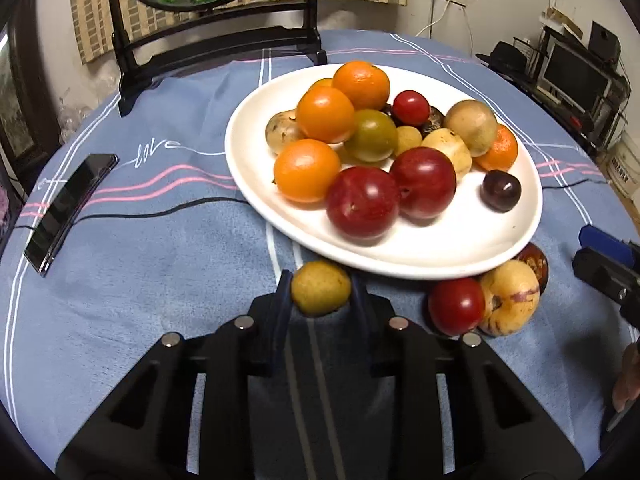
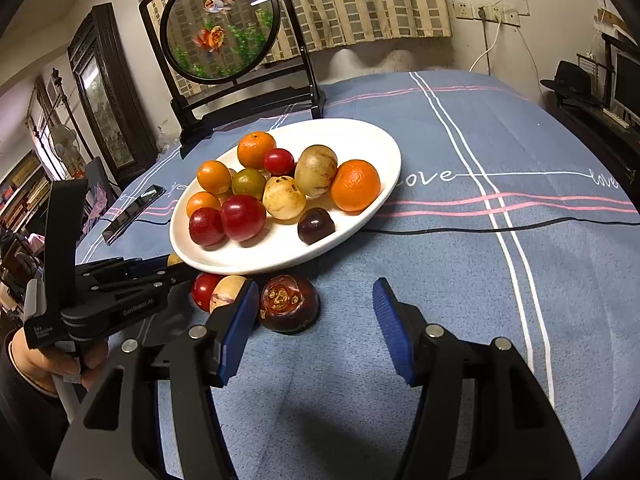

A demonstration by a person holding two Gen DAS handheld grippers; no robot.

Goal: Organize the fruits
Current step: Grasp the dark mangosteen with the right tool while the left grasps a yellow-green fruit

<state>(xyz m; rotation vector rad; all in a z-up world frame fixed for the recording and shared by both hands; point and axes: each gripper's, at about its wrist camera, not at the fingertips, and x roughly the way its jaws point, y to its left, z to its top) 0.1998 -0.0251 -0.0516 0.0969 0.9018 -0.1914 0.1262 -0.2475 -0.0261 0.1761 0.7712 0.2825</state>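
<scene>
My left gripper (image 1: 320, 294) is shut on a small yellow-green fruit (image 1: 320, 288) lying on the blue cloth against the near rim of the white plate (image 1: 460, 248). The plate holds a heap of oranges, red plums, pale yellow fruits and a dark plum (image 1: 501, 191). Just right of the held fruit a red fruit (image 1: 456, 306), a pale yellow fruit (image 1: 510, 298) and a dark brown fruit (image 2: 289, 304) sit on the cloth. My right gripper (image 2: 316, 332) stands open, the dark brown fruit close to its left pad (image 2: 240, 332), untouched.
A black phone (image 1: 68, 208) and a black cable (image 1: 160, 212) lie on the cloth left of the plate. A round goldfish screen on a black stand (image 2: 220, 24) rises behind the plate. A person's hand (image 2: 60, 356) holds the left gripper's handle.
</scene>
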